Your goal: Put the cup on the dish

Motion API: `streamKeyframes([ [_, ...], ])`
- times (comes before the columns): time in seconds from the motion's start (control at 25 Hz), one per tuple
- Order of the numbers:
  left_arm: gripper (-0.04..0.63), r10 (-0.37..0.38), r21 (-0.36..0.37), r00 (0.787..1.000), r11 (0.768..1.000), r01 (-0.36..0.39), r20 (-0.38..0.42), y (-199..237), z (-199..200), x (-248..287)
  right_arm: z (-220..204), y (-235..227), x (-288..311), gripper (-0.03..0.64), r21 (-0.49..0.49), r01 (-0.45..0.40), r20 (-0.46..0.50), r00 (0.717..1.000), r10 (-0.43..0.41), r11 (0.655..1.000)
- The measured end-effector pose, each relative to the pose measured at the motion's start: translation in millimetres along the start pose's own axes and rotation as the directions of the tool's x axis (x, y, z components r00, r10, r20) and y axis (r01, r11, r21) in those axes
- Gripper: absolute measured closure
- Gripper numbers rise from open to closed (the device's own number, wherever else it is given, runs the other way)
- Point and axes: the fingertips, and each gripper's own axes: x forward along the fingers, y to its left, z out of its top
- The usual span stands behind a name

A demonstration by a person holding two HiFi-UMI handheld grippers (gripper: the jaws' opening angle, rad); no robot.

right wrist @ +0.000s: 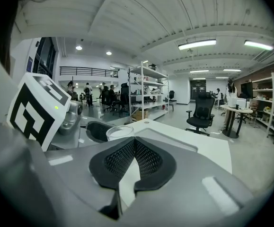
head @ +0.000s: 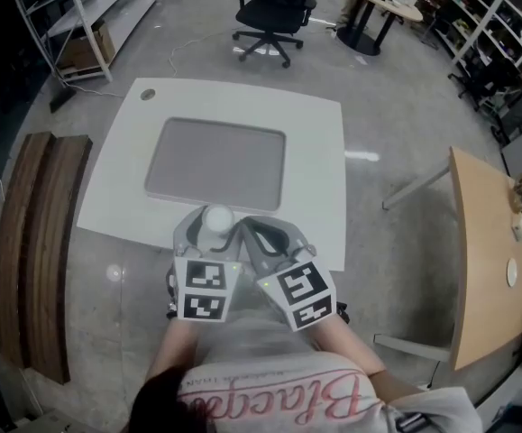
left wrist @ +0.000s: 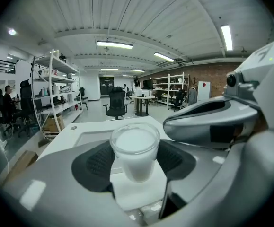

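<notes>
My left gripper [head: 208,240] grasps the cup [left wrist: 135,147]. Its two dark pads press on the cup's sides just below the rim, and the cup stands upright between them. My right gripper [right wrist: 134,157] is clenched on nothing, pads meeting, just beside the left one. In the head view the cup is over the near edge of the white counter [head: 319,152], short of the grey dish [head: 215,162]. The dish lies flat in the middle of the counter with nothing on it.

The step in hand, as I judge it, is the carry out to the dish. The cup looks white inside, and I cannot tell whether that is a filling or the cup itself. So I treat it as full: level, no forward tip, no jerks. Its wall looks thin, so I squeeze no harder than the hold needs.

I want the base to cross the dish's near rim with room to spare. Then I aim well inside the flat grey floor, not close to the rim, and lower straight until the base rests flat. Only then do I part the pads, wide enough that neither drags the cup as I draw back. The right gripper belongs off to the side, where it cannot knock the cup.
</notes>
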Motion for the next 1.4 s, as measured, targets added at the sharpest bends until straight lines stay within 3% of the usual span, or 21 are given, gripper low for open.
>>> streamKeyframes([
  [0.32,0.327,0.051,0.022,0.998,0.998,-0.052,0.037,26.8,16.7,48.8,3.6,-40.3,40.7,0.615,0.026,-0.018,-0.055,0.998,0.019,1.000],
  [0.52,0.327,0.101,0.045,0.993,0.994,-0.104,0.060,39.6,14.3,79.9,-1.5,-60.0,61.9,0.615,0.062,-0.035,-0.093,0.995,0.041,0.997],
  [0.72,0.327,0.106,0.035,0.992,0.993,-0.109,0.070,49.3,5.6,105.9,-13.9,-71.2,82.5,0.614,0.082,-0.054,-0.141,0.988,0.065,0.995],
  [1.12,0.327,0.123,-0.007,0.992,0.992,-0.123,-0.006,78.6,-29.1,141.9,-29.5,-68.9,91.5,0.615,0.134,-0.063,-0.203,0.975,0.090,0.989],
  [1.4,0.327,0.111,0.025,0.993,0.994,-0.110,-0.045,76.5,-40.8,153.5,-36.0,-63.8,91.1,0.615,0.146,-0.082,-0.215,0.970,0.112,0.986],
])
